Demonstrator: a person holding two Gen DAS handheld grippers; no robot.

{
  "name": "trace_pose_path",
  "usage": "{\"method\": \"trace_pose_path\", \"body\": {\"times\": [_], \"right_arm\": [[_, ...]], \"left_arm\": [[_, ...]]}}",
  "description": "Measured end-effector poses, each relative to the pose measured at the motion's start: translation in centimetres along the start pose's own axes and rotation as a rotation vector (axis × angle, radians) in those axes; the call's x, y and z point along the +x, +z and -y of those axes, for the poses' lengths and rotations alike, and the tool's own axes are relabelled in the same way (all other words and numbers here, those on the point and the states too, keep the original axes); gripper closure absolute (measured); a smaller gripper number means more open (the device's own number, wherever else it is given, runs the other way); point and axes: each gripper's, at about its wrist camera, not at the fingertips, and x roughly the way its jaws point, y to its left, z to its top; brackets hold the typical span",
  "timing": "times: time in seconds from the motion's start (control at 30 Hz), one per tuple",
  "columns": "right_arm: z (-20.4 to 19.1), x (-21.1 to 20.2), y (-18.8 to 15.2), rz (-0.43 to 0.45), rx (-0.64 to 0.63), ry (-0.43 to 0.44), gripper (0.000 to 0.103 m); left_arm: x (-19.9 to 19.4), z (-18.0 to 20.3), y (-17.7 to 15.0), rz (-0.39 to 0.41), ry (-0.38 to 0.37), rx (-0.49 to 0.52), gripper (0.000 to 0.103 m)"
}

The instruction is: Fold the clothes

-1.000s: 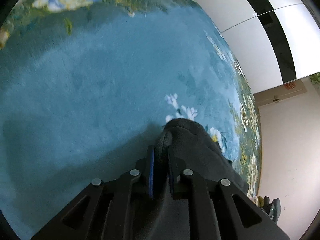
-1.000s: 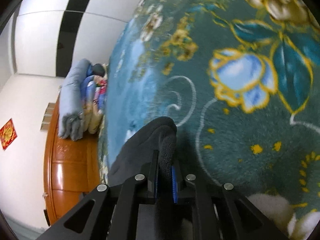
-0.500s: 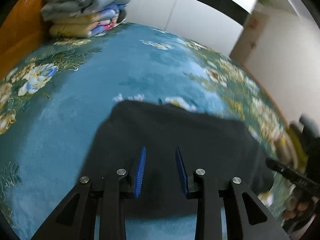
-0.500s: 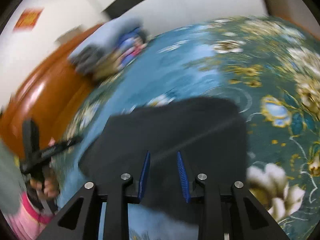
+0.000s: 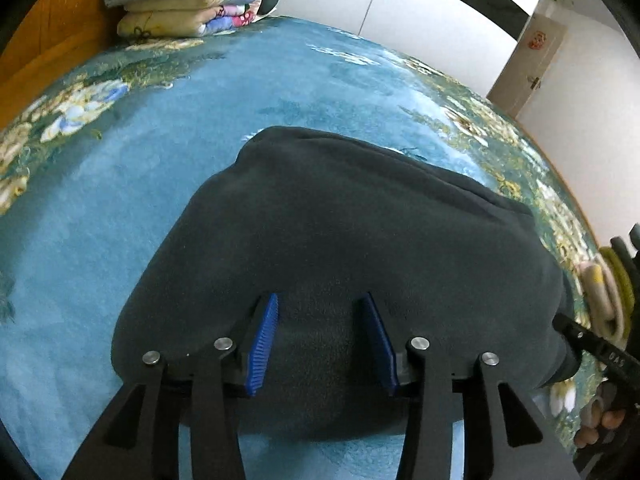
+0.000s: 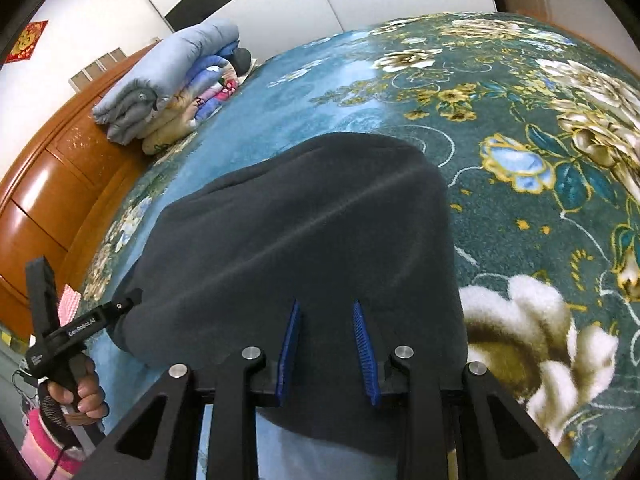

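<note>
Both grippers have let go; dark garment (image 5: 340,232) lies folded on bedspread (image 5: 120,184).

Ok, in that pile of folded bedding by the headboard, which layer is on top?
The plain grey-blue quilt tops the stack; beneath it lie a flower-printed layer and a cream one at the bottom.

A dark grey fleece garment (image 5: 352,240) lies folded into a flat, rounded rectangle on the bed, near its front edge, surface smooth.
</note>
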Motion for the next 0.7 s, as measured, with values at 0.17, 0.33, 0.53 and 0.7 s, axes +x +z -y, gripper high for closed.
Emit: {"method": "trace_pose_path", "body": {"times": [0.17,0.33,0.53,0.7], "right_arm": [[-1.7,-2.0,-1.3,0.024,-0.036,-0.009,0.059],[-3.3,-3.9,-2.9,0.042,-0.073,-0.019,0.051],[-3.5,-3.2,-8.1,-0.017,-0.078,-0.048,0.047],[-2.6,-2.4,-10.0,-0.018,-0.032,-0.089,0.047]], "left_arm": [[-2.9,0.7,-1.4,0.044,0.037,0.046,0.055],[-4.7,1.6,-4.3,0.055,0.059,0.09,0.048],[-3.3,4.0,-8.5,-0.007,0.116,0.137,0.046],[-1.9,6.2,-9.9,-0.006,0.171,0.174,0.044]]}}
